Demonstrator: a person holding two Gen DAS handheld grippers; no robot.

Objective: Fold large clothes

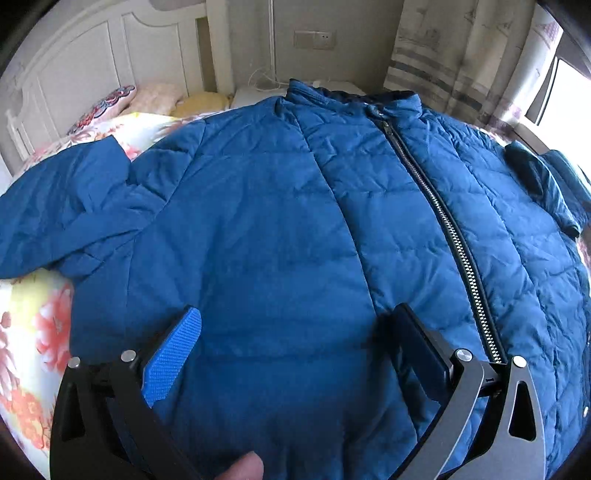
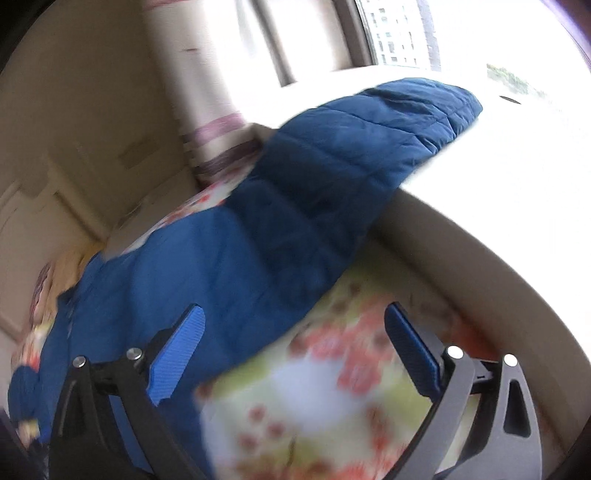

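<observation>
A blue quilted jacket lies front up on the bed, zipped, collar far from me. Its zipper runs down the right of the left wrist view. One sleeve spreads to the left, the other to the right. My left gripper is open just above the jacket's lower front, holding nothing. In the blurred right wrist view the right sleeve stretches toward the window sill. My right gripper is open and empty over the jacket's edge and the bedcover.
The floral bedcover lies under the jacket and shows in the right wrist view. A white headboard and pillows are at the far left. A curtain and window are on the right. A beige ledge borders the bed.
</observation>
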